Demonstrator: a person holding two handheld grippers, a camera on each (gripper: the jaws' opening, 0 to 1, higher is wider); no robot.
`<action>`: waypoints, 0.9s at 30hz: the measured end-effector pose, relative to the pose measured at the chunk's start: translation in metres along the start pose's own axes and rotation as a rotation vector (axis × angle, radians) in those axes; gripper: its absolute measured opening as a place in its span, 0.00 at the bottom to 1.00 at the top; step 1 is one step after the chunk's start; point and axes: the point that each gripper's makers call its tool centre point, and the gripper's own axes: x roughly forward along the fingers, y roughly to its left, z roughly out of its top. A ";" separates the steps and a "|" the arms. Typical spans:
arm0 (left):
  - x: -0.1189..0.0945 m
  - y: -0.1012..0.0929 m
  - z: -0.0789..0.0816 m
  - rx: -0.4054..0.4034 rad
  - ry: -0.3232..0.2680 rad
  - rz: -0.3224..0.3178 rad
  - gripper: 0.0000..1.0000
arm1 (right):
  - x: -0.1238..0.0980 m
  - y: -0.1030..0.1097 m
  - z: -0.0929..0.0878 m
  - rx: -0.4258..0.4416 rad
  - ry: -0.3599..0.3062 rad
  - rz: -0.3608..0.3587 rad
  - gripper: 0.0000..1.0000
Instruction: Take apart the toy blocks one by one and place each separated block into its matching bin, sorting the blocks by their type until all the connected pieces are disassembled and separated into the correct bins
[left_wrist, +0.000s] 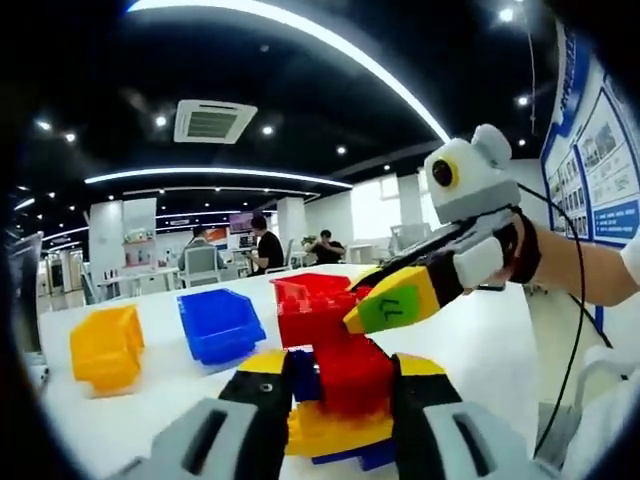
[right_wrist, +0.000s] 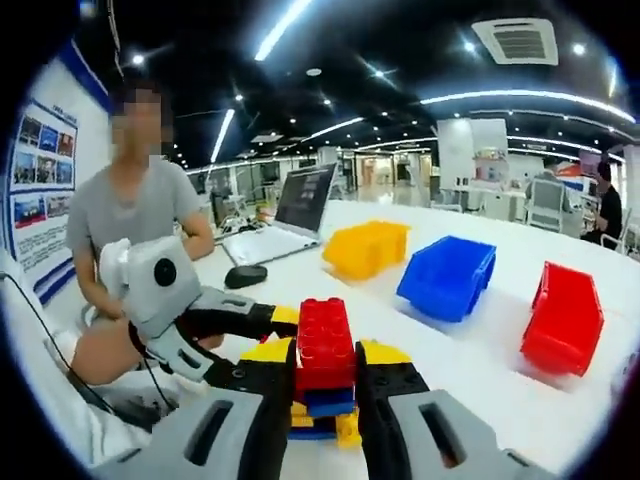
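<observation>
Block stack (left_wrist: 335, 400) pinched by left gripper (left_wrist: 335, 385); right gripper (right_wrist: 322, 385) clamps its top red block (right_wrist: 325, 345). Yellow (right_wrist: 366, 248), blue (right_wrist: 448, 276), red (right_wrist: 563, 318) bins beyond.

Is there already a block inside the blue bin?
No, in the right gripper view the blue bin lies on the white table with its open front showing nothing inside.

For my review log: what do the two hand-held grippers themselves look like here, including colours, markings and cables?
Both are alike. The left gripper has light grey slotted bodies, black jaws and yellow tips. The right gripper, seen in the left gripper view, adds a green tag with a black mark on one yellow tip, a white strap, and a thin black cable hanging beside it.
</observation>
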 end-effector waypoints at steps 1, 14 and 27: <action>0.000 0.000 0.000 0.002 -0.004 0.001 0.39 | 0.000 0.001 0.005 0.082 -0.033 0.022 0.24; -0.003 -0.002 0.000 0.007 0.002 -0.008 0.40 | -0.011 -0.007 0.028 0.008 -0.090 -0.026 0.25; -0.008 0.000 0.001 -0.012 -0.020 -0.009 0.40 | -0.047 -0.132 0.049 0.078 -0.118 -0.398 0.25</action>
